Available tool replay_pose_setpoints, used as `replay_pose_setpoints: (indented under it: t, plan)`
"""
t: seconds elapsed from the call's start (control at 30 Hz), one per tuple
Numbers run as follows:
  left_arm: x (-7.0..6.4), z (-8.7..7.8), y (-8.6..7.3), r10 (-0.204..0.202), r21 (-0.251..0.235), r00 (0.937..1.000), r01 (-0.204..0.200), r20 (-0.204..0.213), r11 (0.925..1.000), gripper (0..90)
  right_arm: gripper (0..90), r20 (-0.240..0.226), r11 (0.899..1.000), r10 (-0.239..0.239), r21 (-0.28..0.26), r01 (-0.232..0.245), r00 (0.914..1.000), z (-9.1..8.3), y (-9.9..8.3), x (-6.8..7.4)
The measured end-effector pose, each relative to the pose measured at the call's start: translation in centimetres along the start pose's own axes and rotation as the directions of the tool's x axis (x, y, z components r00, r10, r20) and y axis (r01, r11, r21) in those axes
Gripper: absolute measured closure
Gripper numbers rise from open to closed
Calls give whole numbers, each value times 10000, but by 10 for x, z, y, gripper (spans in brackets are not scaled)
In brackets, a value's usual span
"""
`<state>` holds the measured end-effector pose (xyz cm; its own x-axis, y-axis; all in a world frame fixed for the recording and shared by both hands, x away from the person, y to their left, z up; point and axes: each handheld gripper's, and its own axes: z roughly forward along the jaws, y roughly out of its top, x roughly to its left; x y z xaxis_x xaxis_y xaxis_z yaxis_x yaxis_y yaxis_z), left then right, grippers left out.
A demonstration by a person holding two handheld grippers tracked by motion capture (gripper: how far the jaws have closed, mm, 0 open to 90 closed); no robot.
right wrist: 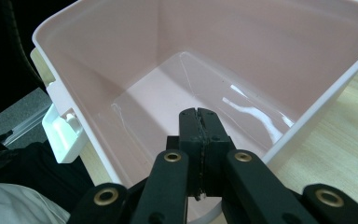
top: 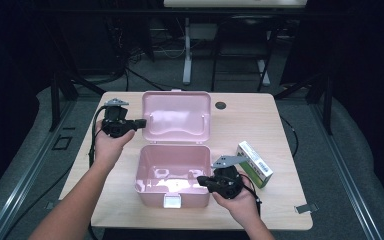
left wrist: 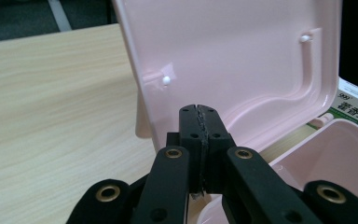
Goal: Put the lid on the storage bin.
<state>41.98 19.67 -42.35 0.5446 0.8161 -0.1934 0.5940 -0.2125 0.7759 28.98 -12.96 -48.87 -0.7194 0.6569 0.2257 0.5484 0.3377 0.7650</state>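
Looking down from the high view, I have the pink box (top: 172,175) open near the front of the table (top: 260,115), its lid (top: 176,116) standing up behind it, and a green-and-white carton (top: 254,164) lying just to the right of the box. My right gripper (top: 203,181) sits at the box's right front corner, jaws pressed together on nothing, pointing leftward over the rim; in the right gripper view the shut jaws look straight into the empty pink interior (right wrist: 205,70). My left gripper (top: 141,123) is up by the lid's left edge, also closed and empty, and I can't tell whether its tip touches the lid. The relation I'd weigh is the carton: it lies on the far side of my right hand (top: 237,200) from the box, just beside that gripper, its long axis running from back-left to front-right, so I judge the right gripper the nearer one and it would have to turn away from the box to reach it. The carton's near end is hidden behind the right gripper, its print is too small to read, and the white latch (top: 173,201) is blown out by glare.
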Motion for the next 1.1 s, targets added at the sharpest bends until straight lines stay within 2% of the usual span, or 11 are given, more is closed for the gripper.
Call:
replay_pose_setpoints:
  t: [0.17, 0.2, 0.33, 0.6, 0.9, 1.1]
  plan:
    - [6, 5, -9, -256, 117, 9997, 257, -63, 9996, 899, 896, 10, 10000, -25, -21, 25, 10000, 0, 0, 0]
    - [7, 5, -11, -361, 101, 9993, 362, -70, 9993, 899, 896, -100, 10000, 25, -3, -25, 9999, 0, 0, -1]
    - [11, 1, -15, -384, 103, 9992, 385, -59, 9992, 898, 898, 34, 10000, -11, -17, 11, 10000, 0, 0, 0]
    - [13, -1, -21, -438, 122, 9990, 439, -45, 9990, 890, 890, -30, 10000, 20, -30, -20, 10000, 0, 0, 0]
    - [11, -7, -26, -281, 37, 9996, 280, 95, 9996, 853, 838, 4, 9999, -111, 6, 111, 9999, 0, 1, 3]
    - [8, -14, -28, -133, -88, 9998, 135, 171, 9999, 830, 839, -100, 9998, -179, -9, 178, 9998, -1, 2, 7]
